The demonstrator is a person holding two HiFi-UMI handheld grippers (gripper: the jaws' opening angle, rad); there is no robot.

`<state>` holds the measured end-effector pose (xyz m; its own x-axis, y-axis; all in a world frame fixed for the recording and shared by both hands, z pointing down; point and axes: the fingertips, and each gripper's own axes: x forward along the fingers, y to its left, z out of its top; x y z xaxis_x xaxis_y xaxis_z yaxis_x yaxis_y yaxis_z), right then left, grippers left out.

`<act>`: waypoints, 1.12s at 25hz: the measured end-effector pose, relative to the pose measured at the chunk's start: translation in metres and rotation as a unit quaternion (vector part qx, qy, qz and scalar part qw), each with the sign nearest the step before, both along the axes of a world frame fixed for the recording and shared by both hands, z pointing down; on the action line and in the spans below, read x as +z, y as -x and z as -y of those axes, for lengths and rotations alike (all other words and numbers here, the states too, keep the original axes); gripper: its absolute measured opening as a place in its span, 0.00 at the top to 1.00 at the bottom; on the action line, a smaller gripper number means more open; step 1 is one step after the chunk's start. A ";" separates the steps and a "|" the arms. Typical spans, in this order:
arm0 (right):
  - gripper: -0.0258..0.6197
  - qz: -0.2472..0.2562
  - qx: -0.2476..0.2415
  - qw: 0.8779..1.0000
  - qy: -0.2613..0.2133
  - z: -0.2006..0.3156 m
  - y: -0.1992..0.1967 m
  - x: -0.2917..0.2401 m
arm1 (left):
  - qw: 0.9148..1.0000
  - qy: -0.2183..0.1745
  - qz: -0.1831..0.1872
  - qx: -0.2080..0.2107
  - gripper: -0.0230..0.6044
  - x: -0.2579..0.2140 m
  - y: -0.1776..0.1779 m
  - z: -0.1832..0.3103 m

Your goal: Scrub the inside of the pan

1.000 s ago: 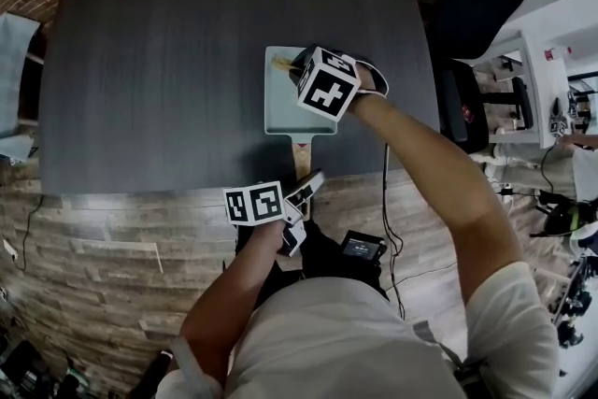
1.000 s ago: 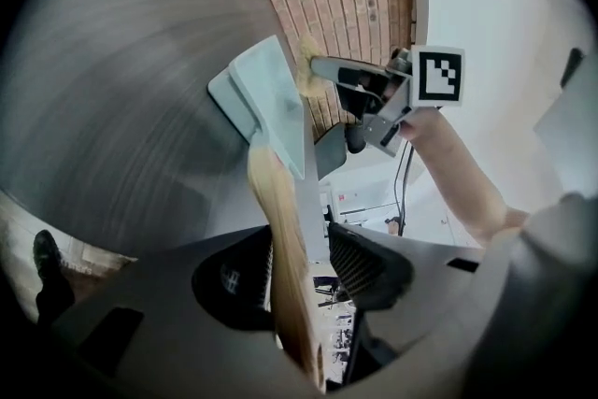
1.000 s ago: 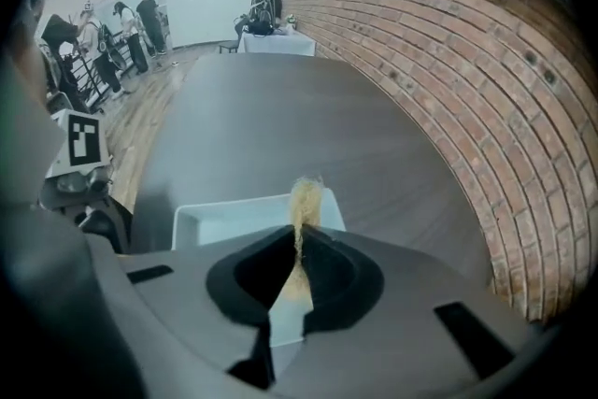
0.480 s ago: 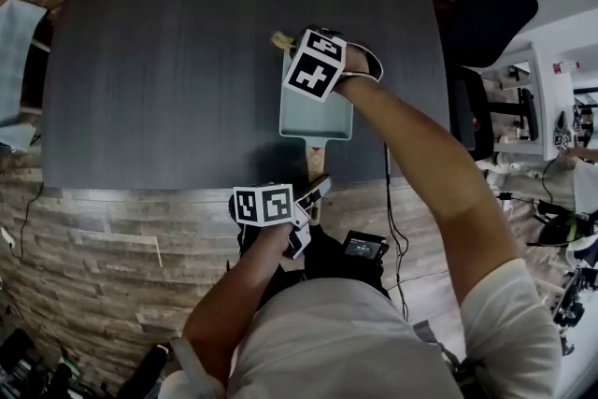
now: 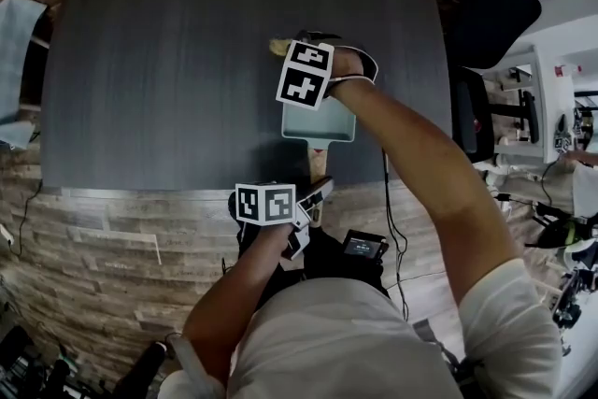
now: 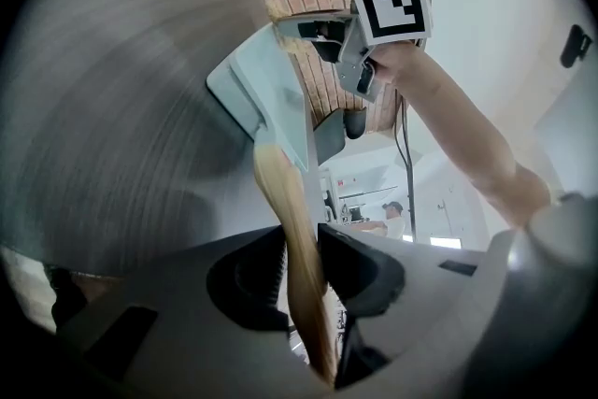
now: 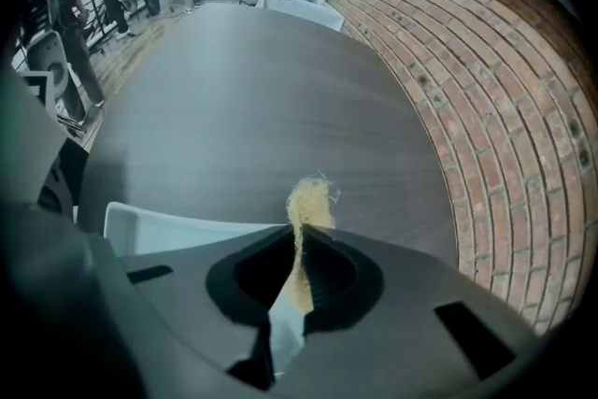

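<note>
No word, number or brand can be read anywhere. The only printed marks are black-and-white square patterns. One set is on a marker cube over the far end of the pan. The other is on a second marker cube near the pan's handle. They are codes, not letters.

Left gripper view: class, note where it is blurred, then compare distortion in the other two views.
Left gripper view: the table looks smeared and the handle close up is soft; right gripper view: the scrubber is sharp, the brick wall bows; head view: table edges curve.
</note>
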<state>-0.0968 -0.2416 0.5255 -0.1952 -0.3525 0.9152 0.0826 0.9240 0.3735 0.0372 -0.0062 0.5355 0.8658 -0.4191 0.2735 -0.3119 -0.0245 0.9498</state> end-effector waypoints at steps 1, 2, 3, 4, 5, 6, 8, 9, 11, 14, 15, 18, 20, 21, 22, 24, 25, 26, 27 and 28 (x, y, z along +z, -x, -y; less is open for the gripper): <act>0.91 0.000 0.000 1.000 0.005 -0.002 0.000 0.000 | 1.000 0.000 0.000 0.001 0.81 0.000 0.000 0.000; 0.91 -0.001 -0.001 1.000 0.012 -0.005 0.000 0.001 | 1.000 0.000 0.001 0.003 0.81 0.000 0.000 0.000; 0.91 -0.002 -0.001 1.000 0.018 -0.009 0.000 0.002 | 1.000 0.000 0.001 0.004 0.81 0.000 0.000 -0.001; 0.91 -0.003 -0.001 1.000 0.025 -0.013 -0.001 0.002 | 1.000 0.000 0.001 0.006 0.81 -0.001 0.000 -0.001; 0.91 -0.002 -0.001 1.000 0.031 -0.017 -0.002 0.003 | 1.000 0.001 0.000 0.008 0.81 -0.001 -0.001 -0.001; 0.91 -0.001 -0.002 0.999 0.035 -0.021 -0.003 0.004 | 1.000 0.001 -0.001 0.009 0.81 -0.001 -0.001 -0.001; 0.91 0.001 -0.003 0.999 0.044 -0.028 -0.004 0.005 | 1.000 0.001 -0.002 0.012 0.81 -0.001 -0.001 -0.001; 0.91 0.002 -0.004 0.999 0.049 -0.032 -0.005 0.005 | 1.000 0.002 -0.003 0.013 0.81 -0.001 -0.001 -0.001; 0.91 0.001 -0.009 0.998 0.057 -0.039 -0.005 0.005 | 1.000 0.001 -0.004 0.015 0.81 -0.001 -0.001 -0.001; 0.91 -0.002 -0.012 0.997 0.071 -0.051 -0.006 0.006 | 1.000 0.000 -0.004 0.016 0.81 -0.001 -0.001 -0.001; 0.91 -0.003 -0.013 0.997 0.076 -0.055 -0.006 0.007 | 1.000 -0.001 -0.004 0.017 0.81 -0.001 -0.001 -0.001; 0.91 -0.010 -0.021 0.996 0.089 -0.069 -0.007 0.007 | 1.000 -0.003 -0.001 0.020 0.81 -0.001 0.000 -0.001; 0.91 -0.017 -0.029 0.995 0.096 -0.078 -0.008 0.007 | 1.000 -0.005 0.000 0.020 0.81 -0.001 0.000 -0.001; 0.91 -0.020 -0.032 0.994 0.098 -0.083 -0.008 0.008 | 1.000 -0.005 0.001 0.020 0.81 -0.001 0.000 -0.001; 0.91 -0.022 -0.035 0.994 0.100 -0.086 -0.009 0.008 | 1.000 -0.005 0.002 0.021 0.81 -0.001 0.000 -0.001; 0.91 -0.025 -0.039 0.993 0.104 -0.093 -0.010 0.008 | 1.000 -0.005 0.003 0.021 0.81 -0.002 0.000 -0.001; 0.91 -0.025 -0.040 0.993 0.107 -0.096 -0.010 0.008 | 1.000 -0.005 0.004 0.021 0.81 -0.001 0.000 -0.001; 0.91 -0.025 -0.041 0.993 0.109 -0.099 -0.010 0.009 | 1.000 -0.005 0.004 0.022 0.81 -0.001 0.000 -0.001; 0.91 -0.026 -0.042 0.993 0.111 -0.101 -0.010 0.009 | 1.000 -0.006 0.005 0.022 0.81 -0.001 0.000 0.000; 0.91 -0.026 -0.042 0.992 0.113 -0.104 -0.010 0.010 | 1.000 -0.006 0.006 0.022 0.81 -0.001 0.000 0.000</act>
<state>-0.0867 -0.1373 0.5351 -0.1653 -0.1216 0.9787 0.1776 0.9725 0.1509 0.0370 -0.0060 0.5348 0.8803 -0.3842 0.2784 -0.3212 -0.0508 0.9457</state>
